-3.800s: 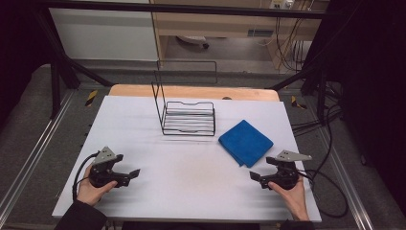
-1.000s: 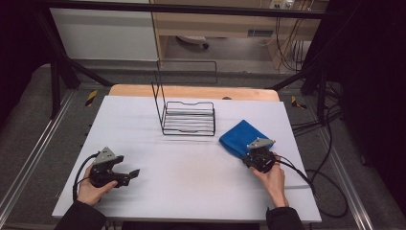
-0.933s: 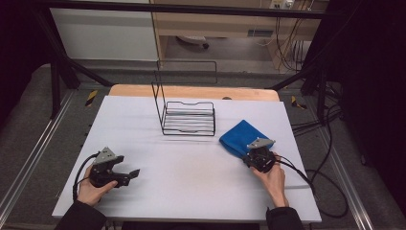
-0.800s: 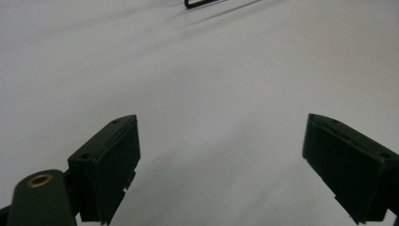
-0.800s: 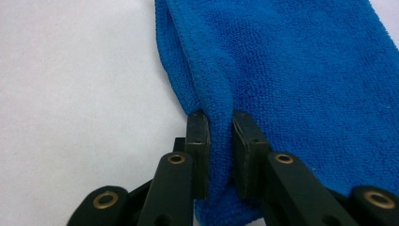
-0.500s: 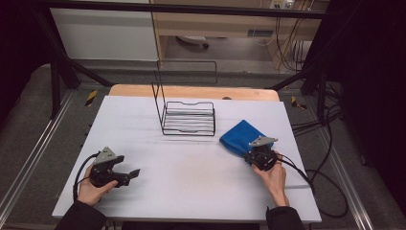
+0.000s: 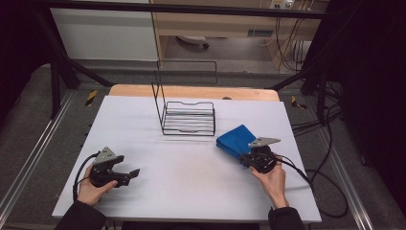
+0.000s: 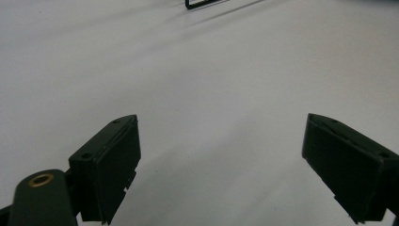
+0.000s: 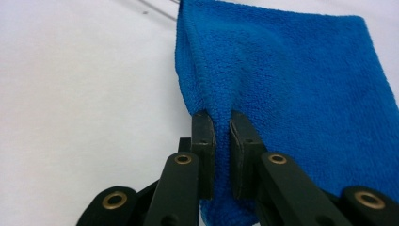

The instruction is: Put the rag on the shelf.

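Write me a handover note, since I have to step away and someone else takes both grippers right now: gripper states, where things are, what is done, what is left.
Right gripper: its jaws have just been closing and are now pinched on the near edge of the blue cloth, which lies folded on the white table, right of the wire rack.
Left gripper: open, nothing between the jaws, low over bare table at the near left.
Done: cloth edge gripped.
Left: the cloth is not yet clear of the table; lifting it is probably next, perhaps toward the rack. The left gripper has not yet joined in.
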The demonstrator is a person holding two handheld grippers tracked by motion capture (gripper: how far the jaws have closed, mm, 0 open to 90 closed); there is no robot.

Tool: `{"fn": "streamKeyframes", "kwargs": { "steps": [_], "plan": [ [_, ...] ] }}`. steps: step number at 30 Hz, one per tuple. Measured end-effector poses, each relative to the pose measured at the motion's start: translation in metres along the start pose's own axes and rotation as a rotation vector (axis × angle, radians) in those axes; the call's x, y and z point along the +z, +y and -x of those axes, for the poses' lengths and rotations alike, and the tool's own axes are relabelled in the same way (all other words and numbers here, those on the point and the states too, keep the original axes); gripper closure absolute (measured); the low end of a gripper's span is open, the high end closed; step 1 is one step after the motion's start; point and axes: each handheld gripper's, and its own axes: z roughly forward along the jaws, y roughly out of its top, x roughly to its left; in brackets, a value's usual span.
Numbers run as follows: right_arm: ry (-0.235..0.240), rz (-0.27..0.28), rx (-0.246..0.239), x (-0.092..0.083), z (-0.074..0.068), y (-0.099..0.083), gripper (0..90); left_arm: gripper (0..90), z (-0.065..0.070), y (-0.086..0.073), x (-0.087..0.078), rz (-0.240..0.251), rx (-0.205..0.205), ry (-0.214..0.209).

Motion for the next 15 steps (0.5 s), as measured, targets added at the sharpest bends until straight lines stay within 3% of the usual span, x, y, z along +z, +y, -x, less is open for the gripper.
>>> {"fn": "streamKeyframes", "kwargs": {
  "steps": [6,15],
  "plan": [
    [0.058,-0.006,0.020,0.003,-0.018,0.006,82.5,12.0,0.000,0.000,0.000,0.000,0.000,0.001],
    [0.153,-0.018,0.006,0.017,-0.055,0.015,82.5,12.1,0.000,0.000,0.000,0.000,0.000,0.002]
  ]
}}
